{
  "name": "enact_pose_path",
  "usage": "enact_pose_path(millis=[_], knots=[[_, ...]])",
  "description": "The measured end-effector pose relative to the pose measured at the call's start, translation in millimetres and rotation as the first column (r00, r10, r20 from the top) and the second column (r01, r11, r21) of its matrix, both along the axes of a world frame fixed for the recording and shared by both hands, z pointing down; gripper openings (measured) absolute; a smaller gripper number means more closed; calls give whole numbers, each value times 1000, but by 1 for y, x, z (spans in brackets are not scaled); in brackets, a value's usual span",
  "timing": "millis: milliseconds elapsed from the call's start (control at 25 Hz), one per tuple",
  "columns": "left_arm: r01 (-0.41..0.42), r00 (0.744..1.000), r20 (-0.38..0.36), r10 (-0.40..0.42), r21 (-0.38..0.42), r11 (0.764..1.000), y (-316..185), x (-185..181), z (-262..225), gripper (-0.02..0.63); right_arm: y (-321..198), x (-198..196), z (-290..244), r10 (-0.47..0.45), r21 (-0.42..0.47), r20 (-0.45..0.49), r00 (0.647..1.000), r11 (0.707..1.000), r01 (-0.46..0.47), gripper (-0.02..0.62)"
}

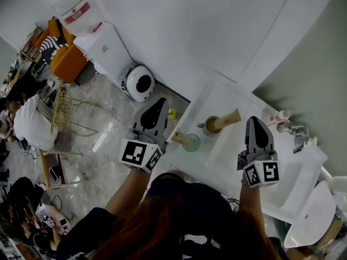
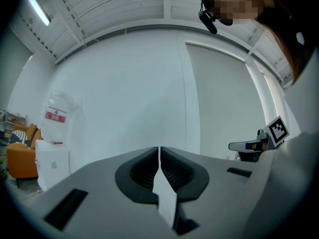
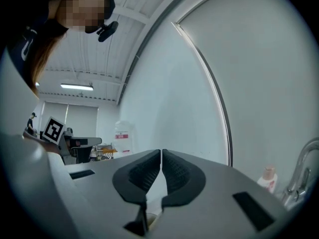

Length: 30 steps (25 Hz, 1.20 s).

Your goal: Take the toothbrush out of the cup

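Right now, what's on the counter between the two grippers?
Head view: a greenish cup with a pale handle in it and a tan container, between left gripper and right gripper.

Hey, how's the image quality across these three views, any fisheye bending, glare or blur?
Head view: soft even light, no glare on the white washbasin counter; grey floor darker. Left gripper view: strong fisheye curves the white wall, black corners, the left gripper slightly soft up close. Right gripper view: same bowing, bright ceiling strip light.
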<state>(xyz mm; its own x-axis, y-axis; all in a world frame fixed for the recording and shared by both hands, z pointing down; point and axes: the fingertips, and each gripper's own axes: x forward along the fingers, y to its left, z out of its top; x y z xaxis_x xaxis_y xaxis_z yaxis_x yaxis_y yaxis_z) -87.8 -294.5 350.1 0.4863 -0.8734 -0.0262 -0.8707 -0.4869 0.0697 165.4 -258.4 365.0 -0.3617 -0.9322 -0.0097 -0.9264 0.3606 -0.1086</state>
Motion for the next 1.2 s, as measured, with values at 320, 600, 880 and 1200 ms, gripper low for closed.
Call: enact_pose_path(millis=[320,600,880,1200], knots=[[-38,999,-5,38,-22,999,-30,5,11,29,-27,9,60,57,-167,-11,998,984,-58,99],[-55,998,1,55,-30,998,-39,15,19,29,-45,5,128,-1,-328,45,999,944,16,247],[-37,999,14,37,-37,999,-42,8,23,29,-63,-12,168,-34,-393,76,997,918,61,259],[-9,1000,21,10,-47,999,-39,-1,24,29,-62,-19,179,-50,-409,68,996,910,74,175]])
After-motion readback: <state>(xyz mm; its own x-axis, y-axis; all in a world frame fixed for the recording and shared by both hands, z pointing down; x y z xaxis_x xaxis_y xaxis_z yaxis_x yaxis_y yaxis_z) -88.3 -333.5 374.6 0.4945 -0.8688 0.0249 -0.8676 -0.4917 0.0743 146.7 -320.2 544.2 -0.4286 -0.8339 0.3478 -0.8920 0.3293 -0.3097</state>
